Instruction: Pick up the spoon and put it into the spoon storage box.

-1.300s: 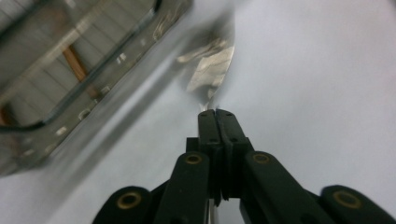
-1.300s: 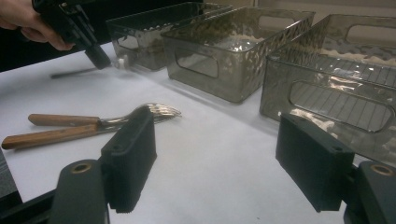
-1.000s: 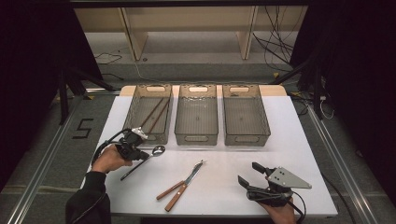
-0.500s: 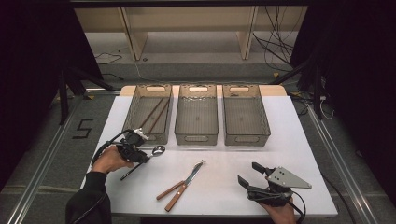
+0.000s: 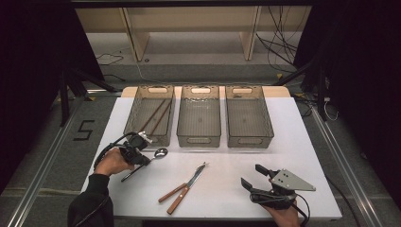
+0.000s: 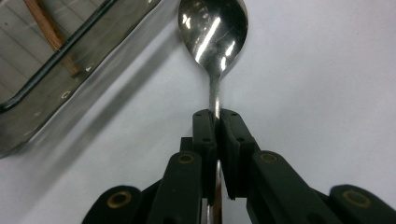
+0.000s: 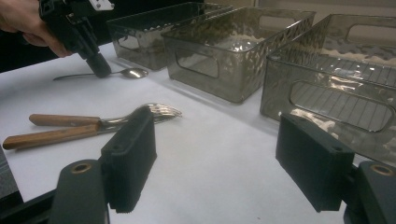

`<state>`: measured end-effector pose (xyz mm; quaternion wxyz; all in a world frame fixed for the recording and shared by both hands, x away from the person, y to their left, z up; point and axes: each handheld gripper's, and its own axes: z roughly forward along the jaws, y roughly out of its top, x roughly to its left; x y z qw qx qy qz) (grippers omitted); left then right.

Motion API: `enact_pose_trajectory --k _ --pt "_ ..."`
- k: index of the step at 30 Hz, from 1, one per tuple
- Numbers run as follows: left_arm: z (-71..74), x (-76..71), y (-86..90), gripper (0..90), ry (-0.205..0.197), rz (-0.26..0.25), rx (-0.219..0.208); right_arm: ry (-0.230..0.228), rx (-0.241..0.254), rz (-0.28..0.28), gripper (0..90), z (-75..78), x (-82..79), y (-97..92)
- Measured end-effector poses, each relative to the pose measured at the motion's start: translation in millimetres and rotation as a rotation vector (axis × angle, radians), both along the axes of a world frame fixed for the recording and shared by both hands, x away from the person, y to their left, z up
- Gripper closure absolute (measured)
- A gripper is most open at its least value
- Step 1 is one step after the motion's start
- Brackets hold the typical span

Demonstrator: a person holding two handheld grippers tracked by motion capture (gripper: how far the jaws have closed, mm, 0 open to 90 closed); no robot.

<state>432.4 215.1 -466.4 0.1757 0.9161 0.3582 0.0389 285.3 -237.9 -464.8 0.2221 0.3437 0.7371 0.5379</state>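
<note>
Left tool clamps the spoon, hiding its handle; right tool stands apart on the surface.

I've got three bins in a row mid-frame, chopsticks in the left one, the spoon just below it, fork and knife lower centre.

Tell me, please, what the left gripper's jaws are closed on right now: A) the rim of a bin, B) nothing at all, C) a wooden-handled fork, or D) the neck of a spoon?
D: in the left gripper view the left gripper has its jaws pressed together on the thin neck of the spoon, whose bowl lies just beyond them on the white table.
</note>
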Motion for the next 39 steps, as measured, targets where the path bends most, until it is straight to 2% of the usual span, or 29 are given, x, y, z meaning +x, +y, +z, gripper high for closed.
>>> enact_pose_trajectory --k 7,12,24,34,39 --pt "0.3 -0.2 0.3 85.0 0.003 -0.005 -0.006 0.000 -0.001 -0.001 29.2 0.0 0.1 -0.2" --pt "1.0 -0.1 2.3 85.1 0.004 0.012 -0.019 -0.001 -0.001 0.000 29.2 0.1 0.0 -0.3" --pt "11.5 -2.9 4.0 85.2 -0.009 0.006 -0.050 0.000 -0.001 -0.001 29.1 0.1 0.0 -0.3" --pt "30.1 -8.8 0.4 85.2 -0.043 -0.011 -0.101 0.000 0.000 -0.002 29.2 0.2 0.0 -0.7" --pt "40.4 -12.2 -3.1 85.2 -0.056 -0.017 -0.109 0.001 0.001 -0.006 29.2 0.3 0.0 -1.0"
